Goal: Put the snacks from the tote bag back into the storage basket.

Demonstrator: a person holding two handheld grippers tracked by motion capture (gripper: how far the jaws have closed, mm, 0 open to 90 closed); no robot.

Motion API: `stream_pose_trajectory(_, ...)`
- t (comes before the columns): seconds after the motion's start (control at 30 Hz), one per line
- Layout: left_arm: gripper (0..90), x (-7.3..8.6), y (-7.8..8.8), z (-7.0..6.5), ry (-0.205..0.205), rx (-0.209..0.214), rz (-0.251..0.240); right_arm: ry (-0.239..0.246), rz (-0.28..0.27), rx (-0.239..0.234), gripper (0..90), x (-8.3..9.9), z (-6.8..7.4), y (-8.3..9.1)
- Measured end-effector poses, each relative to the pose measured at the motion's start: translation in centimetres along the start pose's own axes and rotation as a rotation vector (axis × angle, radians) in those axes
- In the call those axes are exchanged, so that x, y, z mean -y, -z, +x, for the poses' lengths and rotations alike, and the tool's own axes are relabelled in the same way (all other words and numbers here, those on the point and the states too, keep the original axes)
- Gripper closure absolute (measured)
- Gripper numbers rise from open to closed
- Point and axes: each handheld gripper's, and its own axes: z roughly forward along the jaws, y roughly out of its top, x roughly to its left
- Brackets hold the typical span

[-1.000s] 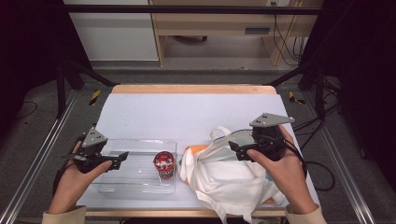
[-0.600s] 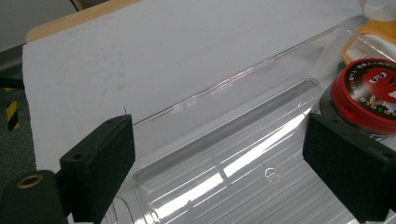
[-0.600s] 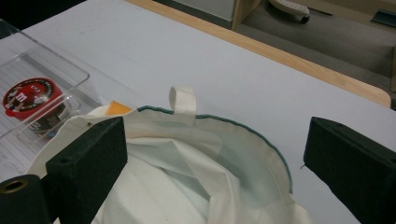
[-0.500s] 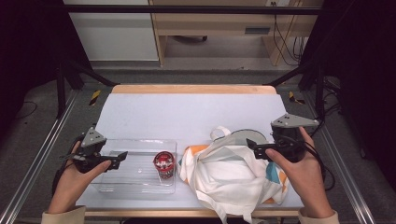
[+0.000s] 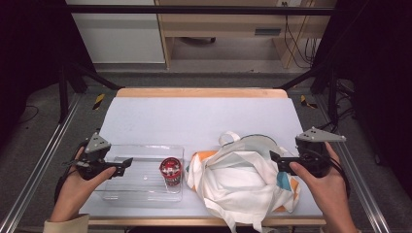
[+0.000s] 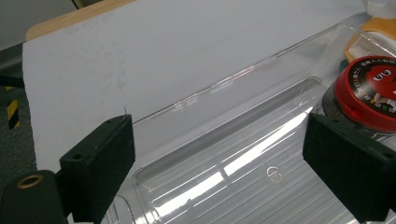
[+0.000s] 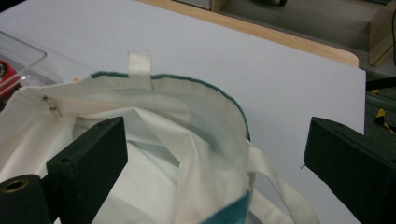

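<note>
Two grippers hang low over the table (image 5: pixel 204 116), one at each side. At the left, the left gripper (image 5: pixel 124 163) has its jaws wide apart and holds nothing; it is over the left part of the clear plastic tray (image 5: pixel 141 187). A red-lidded jar (image 5: pixel 170 169) stands at the tray's right end, near the right jaw. Next comes the white cloth bag (image 5: pixel 238 182), lying crumpled beside the tray. The right gripper (image 5: pixel 276 158) is wide open and empty, just above the bag's right side.

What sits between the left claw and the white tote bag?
In the high view, between left claw and tote bag: a clear plastic tray holding a red-lidded can.
</note>
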Motion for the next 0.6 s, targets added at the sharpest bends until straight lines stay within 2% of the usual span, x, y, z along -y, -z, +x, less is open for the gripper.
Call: stream_pose_trajectory(0.6,9.3,0.0,-0.1,0.0,-0.006,0.000,0.005,-0.078,0.010,0.042,6.6,4.0,-2.1,0.0)
